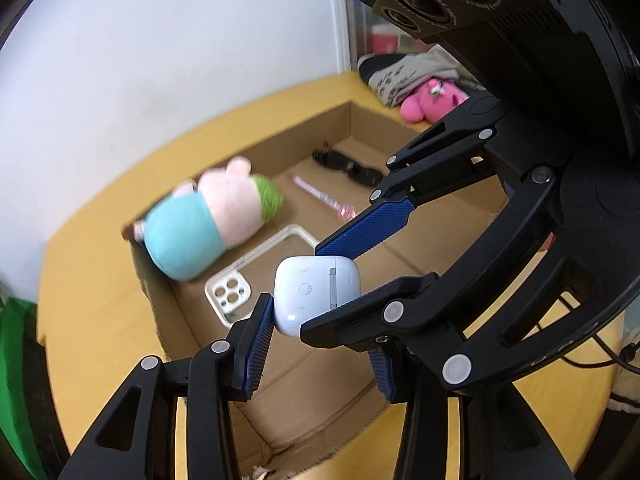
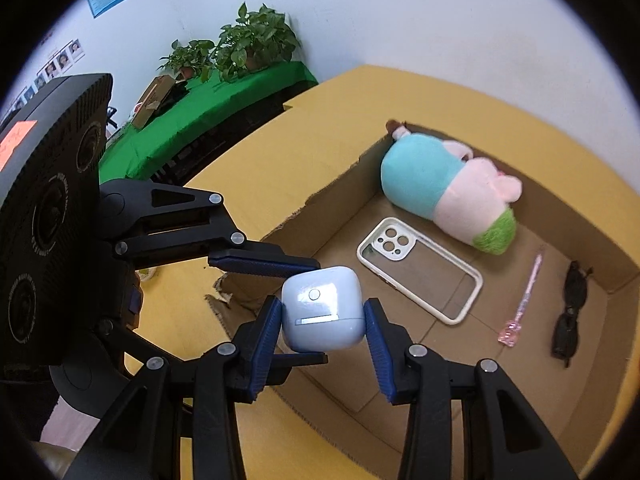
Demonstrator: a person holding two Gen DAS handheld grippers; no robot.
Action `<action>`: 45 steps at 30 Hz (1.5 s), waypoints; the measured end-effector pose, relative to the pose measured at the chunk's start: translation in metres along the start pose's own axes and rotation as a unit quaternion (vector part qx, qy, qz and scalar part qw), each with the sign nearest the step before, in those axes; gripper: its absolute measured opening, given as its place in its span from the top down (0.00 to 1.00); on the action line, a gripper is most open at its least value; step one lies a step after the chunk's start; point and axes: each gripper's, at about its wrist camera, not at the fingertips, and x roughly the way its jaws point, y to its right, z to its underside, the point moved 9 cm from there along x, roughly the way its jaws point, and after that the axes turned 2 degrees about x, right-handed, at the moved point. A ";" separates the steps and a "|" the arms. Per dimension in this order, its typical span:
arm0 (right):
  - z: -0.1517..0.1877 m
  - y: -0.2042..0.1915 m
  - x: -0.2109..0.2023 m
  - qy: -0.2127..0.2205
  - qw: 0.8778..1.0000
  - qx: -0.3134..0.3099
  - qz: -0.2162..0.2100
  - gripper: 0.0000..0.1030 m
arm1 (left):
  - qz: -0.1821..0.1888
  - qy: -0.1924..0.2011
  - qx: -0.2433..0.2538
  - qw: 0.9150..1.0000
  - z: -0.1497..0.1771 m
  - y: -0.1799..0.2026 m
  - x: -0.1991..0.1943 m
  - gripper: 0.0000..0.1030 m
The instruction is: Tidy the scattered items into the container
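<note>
The white case (image 1: 316,292) is up in the air, just over the near end of the box (image 2: 618,312). Two claws hold it at once. The left claw (image 1: 320,328) pinches it from one way and the right claw (image 2: 324,306) pinches it from the other way, so blue pads press on the case all round. Both claws are partly closed, shut snug on the case.

Right under the case the box floor is bare brown card, so there is open room there. The near wall of the box is low, and its edge is torn and ragged by the corner.

Farther in, a phone cover (image 2: 394,242) lies flat on the floor, near the case but not touching it. Behind the cover a soft toy (image 2: 440,192) lies on its side – its blue end is pushed into the far corner, up against the walls. A pink pen (image 2: 528,292) lies beside the cover with a bare strip between them. Dark glasses (image 2: 568,312) lie near the side wall, past the pen.

The box sits on a yellow table (image 2: 280,152), which shows as a wide bare band round the far walls. The table's far edge is close to a white wall. A pink toy (image 1: 432,100) and some cloth lie on the table outside the box, well away from the case.
</note>
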 end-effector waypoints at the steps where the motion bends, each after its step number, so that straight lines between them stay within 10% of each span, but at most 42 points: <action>1: 0.001 0.004 0.009 -0.006 1.000 0.007 -0.007 0.60 | 0.004 -0.009 -0.003 1.000 0.004 -0.002 0.008 0.54; 21: 0.038 0.036 0.114 -0.100 0.984 0.124 -0.077 0.60 | 0.060 -0.156 -0.059 0.984 0.059 -0.005 0.095 0.53; 33: 0.043 0.037 0.094 -0.064 0.984 0.150 -0.071 0.39 | 0.023 -0.131 -0.054 0.990 0.056 -0.009 0.070 0.23; 39: 0.070 0.042 0.010 0.065 0.990 0.116 0.051 0.30 | -0.036 -0.019 -0.127 0.991 0.052 -0.011 0.018 0.05; 45: 0.138 0.088 -0.067 0.182 0.947 0.138 0.226 0.24 | -0.107 0.089 -0.230 0.963 0.072 0.010 -0.002 0.00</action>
